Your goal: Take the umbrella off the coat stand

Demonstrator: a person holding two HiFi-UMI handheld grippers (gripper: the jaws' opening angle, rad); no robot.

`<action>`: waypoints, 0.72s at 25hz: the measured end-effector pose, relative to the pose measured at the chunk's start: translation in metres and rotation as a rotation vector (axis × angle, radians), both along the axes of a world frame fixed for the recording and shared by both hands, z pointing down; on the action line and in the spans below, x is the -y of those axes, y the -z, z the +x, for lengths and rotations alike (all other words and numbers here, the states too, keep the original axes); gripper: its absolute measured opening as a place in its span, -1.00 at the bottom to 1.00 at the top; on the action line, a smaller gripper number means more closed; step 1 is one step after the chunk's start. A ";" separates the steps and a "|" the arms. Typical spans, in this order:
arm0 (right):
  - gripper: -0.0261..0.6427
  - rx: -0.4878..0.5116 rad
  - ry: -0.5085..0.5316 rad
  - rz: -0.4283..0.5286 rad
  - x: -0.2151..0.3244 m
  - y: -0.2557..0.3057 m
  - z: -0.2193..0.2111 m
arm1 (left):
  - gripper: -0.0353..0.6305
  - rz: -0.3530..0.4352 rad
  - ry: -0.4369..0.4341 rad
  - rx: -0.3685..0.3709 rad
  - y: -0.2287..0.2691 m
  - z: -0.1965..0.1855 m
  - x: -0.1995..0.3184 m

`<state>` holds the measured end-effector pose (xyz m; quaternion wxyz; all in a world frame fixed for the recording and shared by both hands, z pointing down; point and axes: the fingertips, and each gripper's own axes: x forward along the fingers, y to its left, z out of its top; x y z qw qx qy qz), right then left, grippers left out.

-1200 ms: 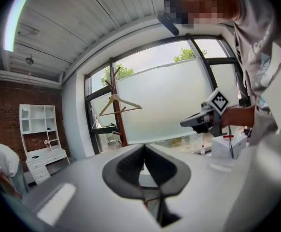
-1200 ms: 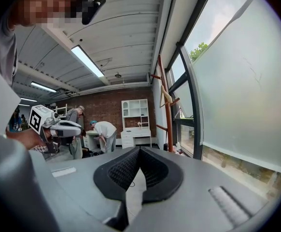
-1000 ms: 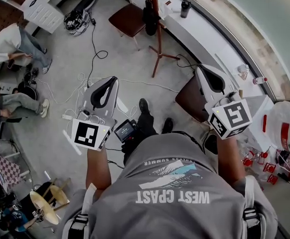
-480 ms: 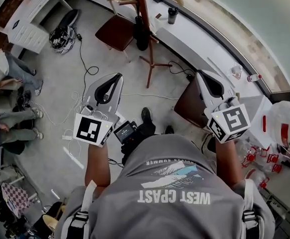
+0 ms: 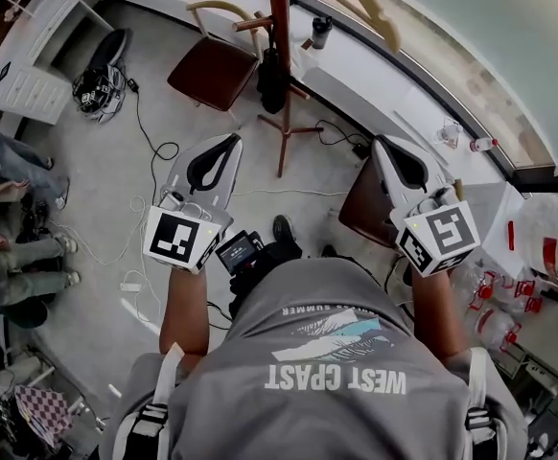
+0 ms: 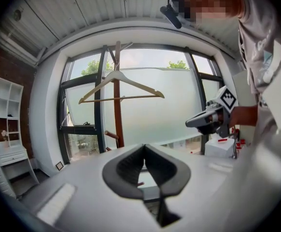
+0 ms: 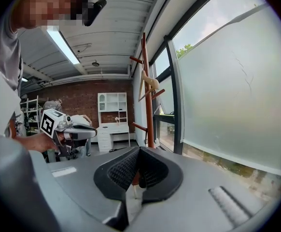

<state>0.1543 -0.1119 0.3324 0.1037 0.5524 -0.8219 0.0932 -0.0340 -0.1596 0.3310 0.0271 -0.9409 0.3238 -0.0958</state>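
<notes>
A black folded umbrella (image 5: 271, 75) hangs low on the reddish-brown coat stand (image 5: 279, 22), beside its pole. A wooden hanger (image 5: 370, 8) hangs from the top of the stand. My left gripper (image 5: 223, 144) is held out in front of me, shut and empty, short of the stand's feet and to their left. My right gripper (image 5: 386, 145) is level with it on the right, also shut and empty. In the left gripper view the jaws (image 6: 144, 146) meet in front of the pole (image 6: 117, 110) and hanger (image 6: 121, 88). In the right gripper view the jaws (image 7: 139, 149) point at the pole (image 7: 145, 91).
A chair with a brown seat (image 5: 212, 70) stands just left of the stand. A second brown seat (image 5: 363, 204) is under my right gripper. A white ledge (image 5: 375, 89) with a bottle (image 5: 320, 32) runs along the window. Cables (image 5: 154, 151) cross the floor, and people sit at far left (image 5: 11, 257).
The coat stand and umbrella have drawn nearer and more central in the head view as I walk toward them. Both grippers moved forward with me and stayed shut.
</notes>
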 end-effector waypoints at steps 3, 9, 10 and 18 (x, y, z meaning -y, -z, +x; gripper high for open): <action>-0.92 -0.007 -0.021 -0.006 0.017 -0.001 -0.010 | -0.89 -0.016 -0.026 -0.010 -0.007 -0.005 0.020; -0.92 -0.010 -0.031 -0.021 0.048 -0.003 -0.021 | -0.89 -0.050 -0.055 -0.010 -0.021 -0.007 0.053; -0.92 -0.010 -0.033 -0.024 0.052 -0.005 -0.019 | -0.89 -0.056 -0.058 -0.011 -0.023 -0.005 0.056; -0.92 -0.002 -0.003 -0.046 0.084 -0.016 -0.012 | -0.89 -0.091 -0.020 -0.016 -0.036 0.007 0.087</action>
